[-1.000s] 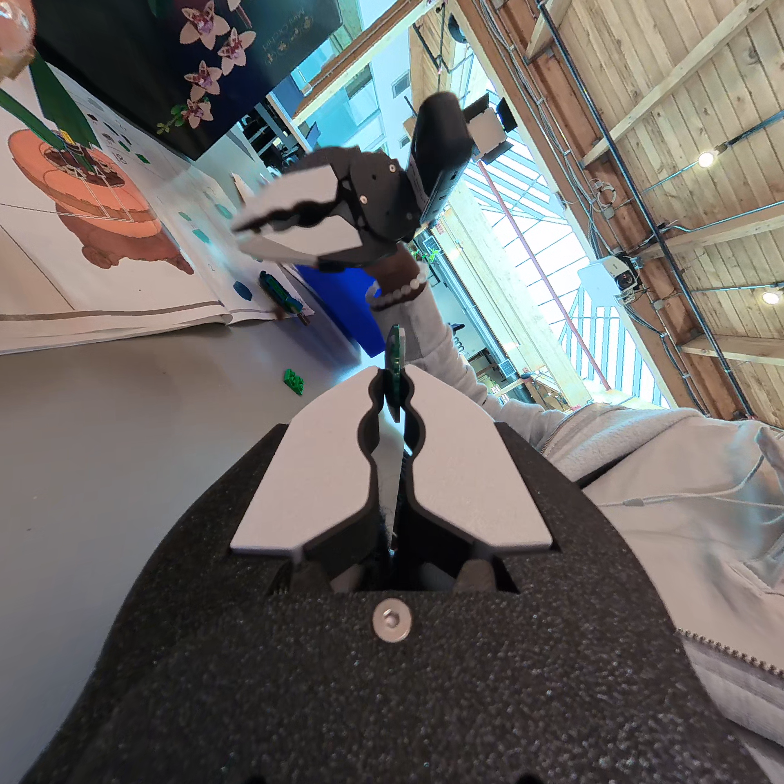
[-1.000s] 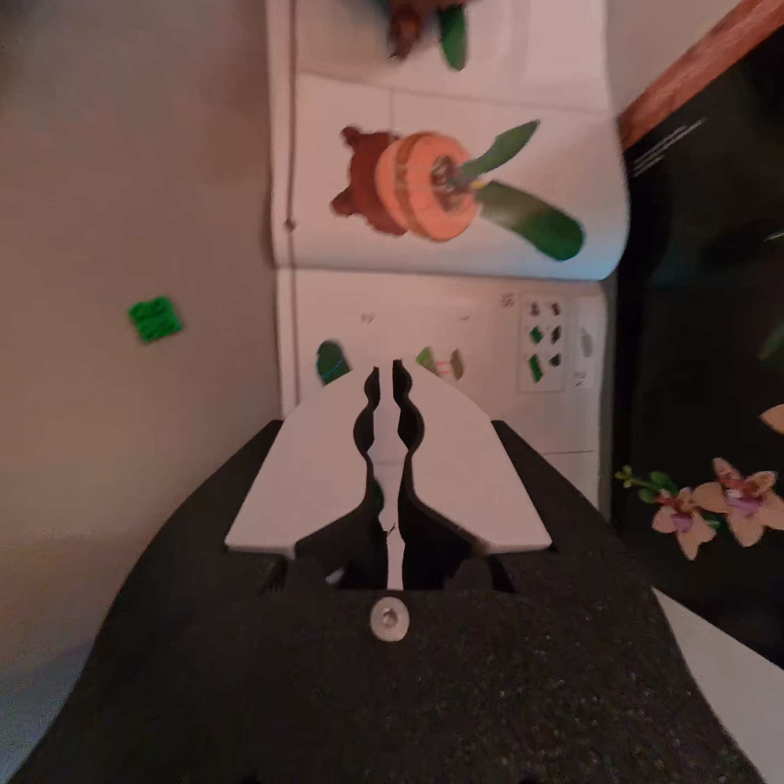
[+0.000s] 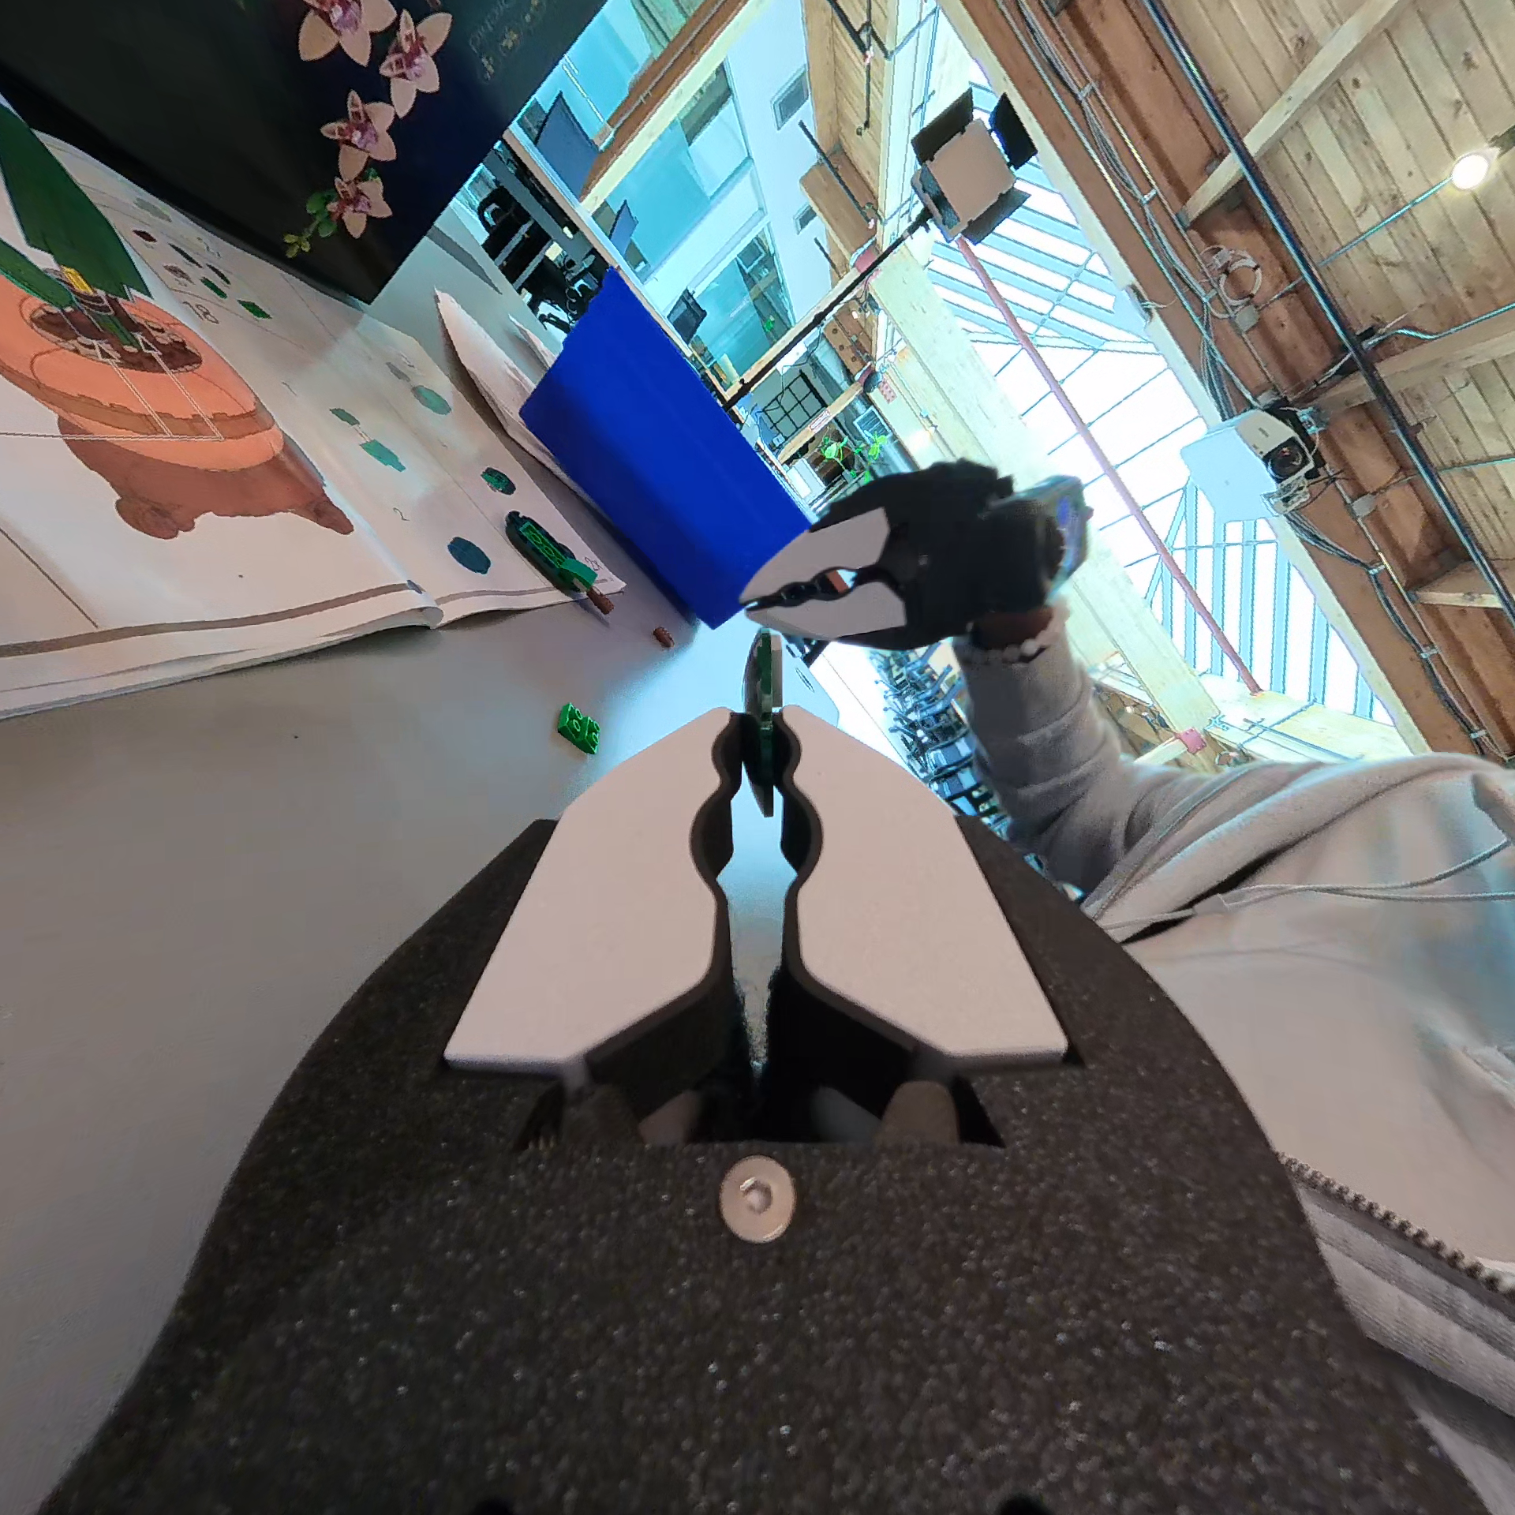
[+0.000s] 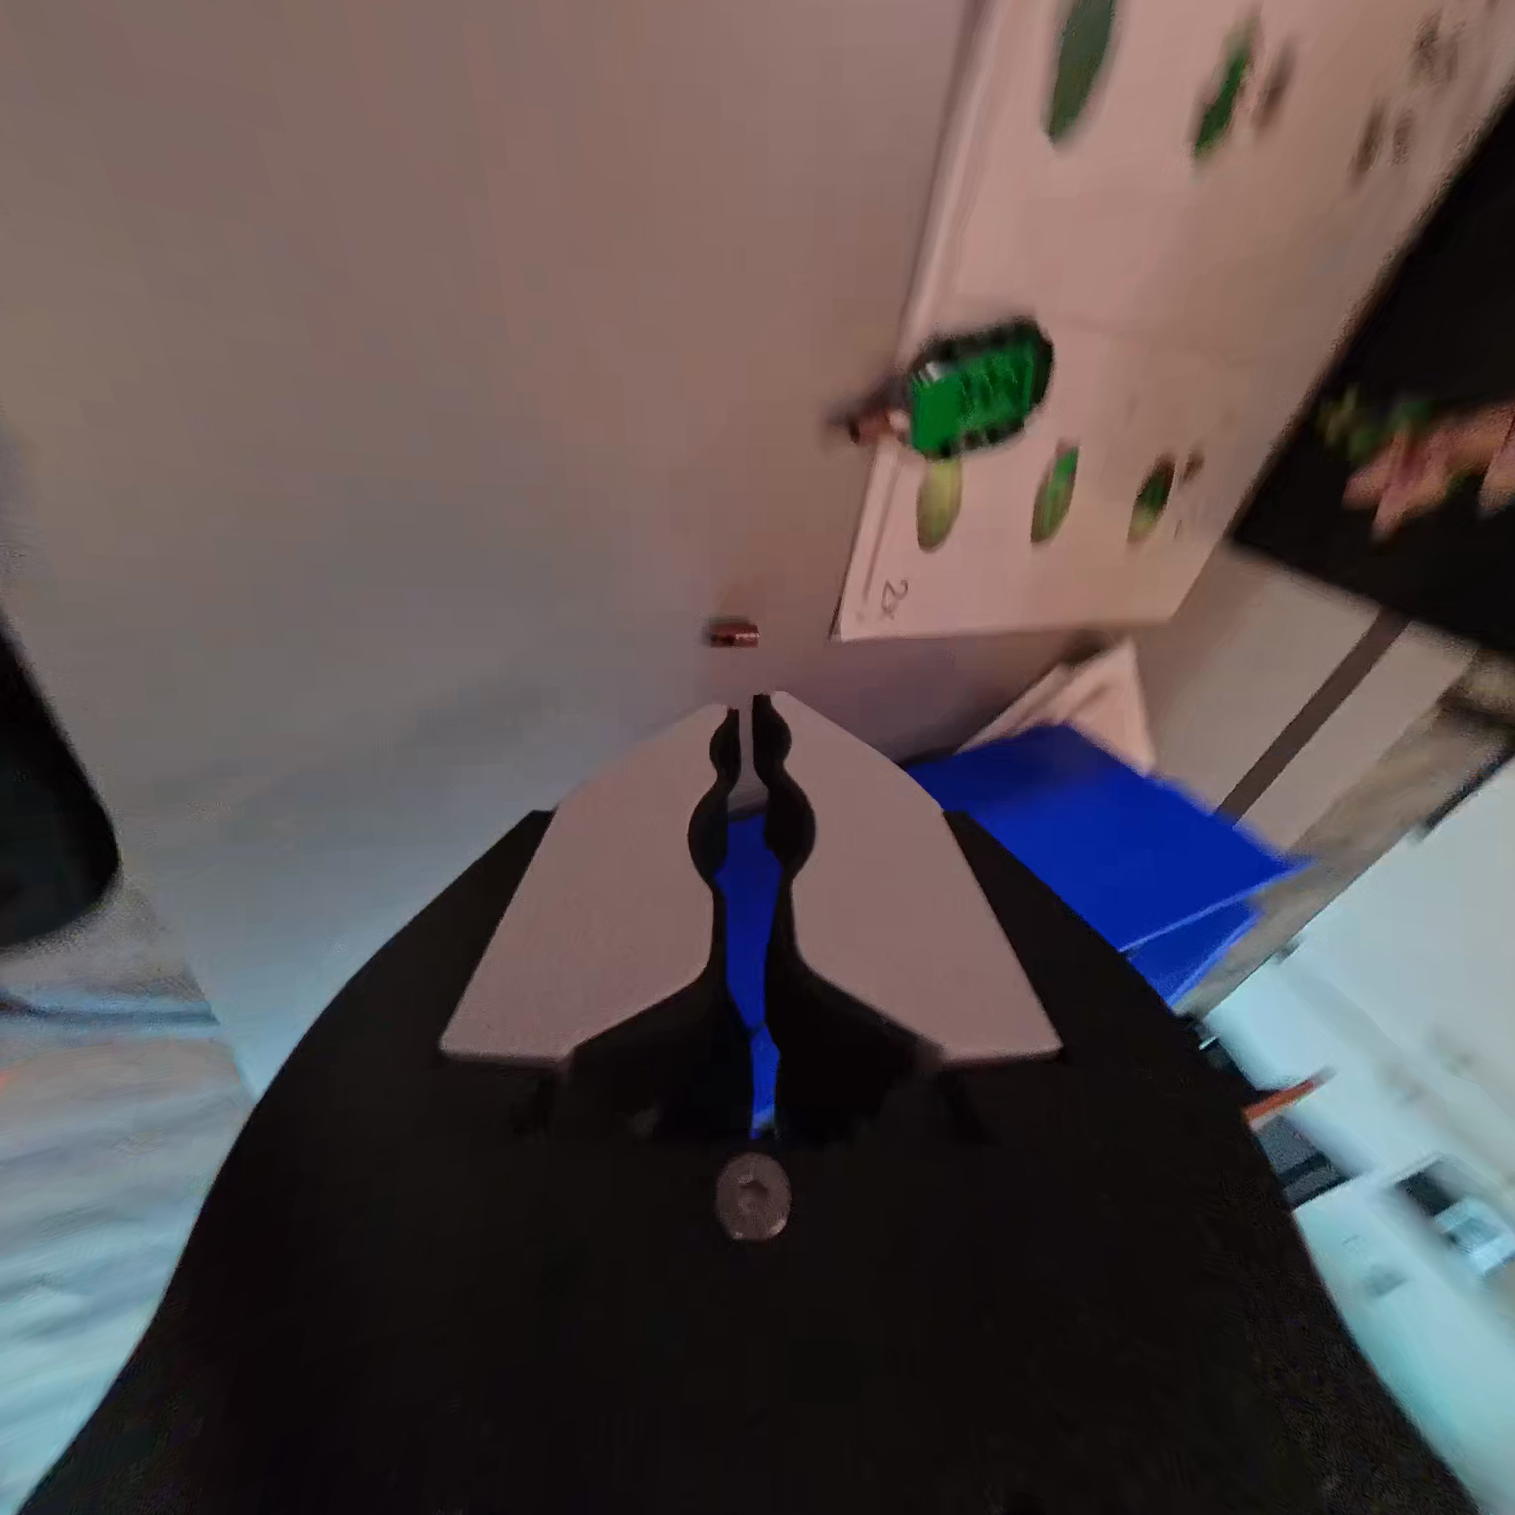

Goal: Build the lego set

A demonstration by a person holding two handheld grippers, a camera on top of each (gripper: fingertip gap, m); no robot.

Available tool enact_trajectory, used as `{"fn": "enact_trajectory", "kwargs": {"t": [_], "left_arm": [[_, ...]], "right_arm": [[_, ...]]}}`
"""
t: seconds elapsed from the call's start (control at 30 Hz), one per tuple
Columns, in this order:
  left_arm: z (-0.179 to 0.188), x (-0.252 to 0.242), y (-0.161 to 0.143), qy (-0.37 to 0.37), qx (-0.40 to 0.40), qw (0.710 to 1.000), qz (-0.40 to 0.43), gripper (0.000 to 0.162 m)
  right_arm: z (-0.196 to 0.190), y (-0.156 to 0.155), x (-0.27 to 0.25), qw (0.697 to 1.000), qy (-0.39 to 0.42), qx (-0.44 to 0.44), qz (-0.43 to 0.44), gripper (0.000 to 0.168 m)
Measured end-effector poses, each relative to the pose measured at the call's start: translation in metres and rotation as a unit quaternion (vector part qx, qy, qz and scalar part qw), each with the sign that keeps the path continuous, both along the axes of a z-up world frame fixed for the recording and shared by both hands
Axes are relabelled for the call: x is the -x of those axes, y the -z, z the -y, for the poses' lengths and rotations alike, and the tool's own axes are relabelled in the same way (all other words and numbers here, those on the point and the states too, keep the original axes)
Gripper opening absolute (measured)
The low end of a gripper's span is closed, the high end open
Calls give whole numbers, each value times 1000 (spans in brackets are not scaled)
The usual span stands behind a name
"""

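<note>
While the left gripper (image 3: 758, 721) clamps the thin dark green lego plate (image 3: 764, 697) on edge, the right gripper (image 4: 752, 705), nearly closed and empty, has swung toward a small brown lego pin (image 4: 732, 632) on the grey table (image 4: 410, 410), probably next.

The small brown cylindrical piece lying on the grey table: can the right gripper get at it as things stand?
Probably yes. The small brown cylindrical piece lies alone on bare grey table, just ahead of the right gripper, with nothing between them. Its jaws look nearly shut and empty, so they would have to open first.
</note>
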State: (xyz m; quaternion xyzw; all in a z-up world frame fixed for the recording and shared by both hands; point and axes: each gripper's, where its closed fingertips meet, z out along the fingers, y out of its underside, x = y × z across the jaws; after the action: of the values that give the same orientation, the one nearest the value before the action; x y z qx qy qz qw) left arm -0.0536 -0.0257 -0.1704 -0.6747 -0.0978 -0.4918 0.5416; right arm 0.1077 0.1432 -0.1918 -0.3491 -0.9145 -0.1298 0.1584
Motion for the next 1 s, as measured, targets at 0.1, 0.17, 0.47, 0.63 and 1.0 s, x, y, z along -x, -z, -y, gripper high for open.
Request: {"fn": "enact_trajectory", "kwargs": {"t": [0.1, 0.17, 0.47, 0.63, 1.0], "left_arm": [[1, -1, -2, 1, -7, 1000, -1, 5], [2, -1, -2, 1, -10, 1000, -2, 5], [-2, 4, -1, -20, -4, 1000, 6, 5], [-4, 8, 0, -39, 0, 999, 8, 5], [-6, 4, 1, -35, 6, 999, 5, 5]], "right_arm": [[3, -12, 16, 969, -243, -44, 27, 9], [2, -5, 20, 941, -333, -34, 41, 15], [-34, 39, -9, 906, -360, 56, 214, 22], [-41, 54, -17, 888, -384, 60, 247, 22], [-18, 54, 13, 938, -296, 110, 144, 4]]}}
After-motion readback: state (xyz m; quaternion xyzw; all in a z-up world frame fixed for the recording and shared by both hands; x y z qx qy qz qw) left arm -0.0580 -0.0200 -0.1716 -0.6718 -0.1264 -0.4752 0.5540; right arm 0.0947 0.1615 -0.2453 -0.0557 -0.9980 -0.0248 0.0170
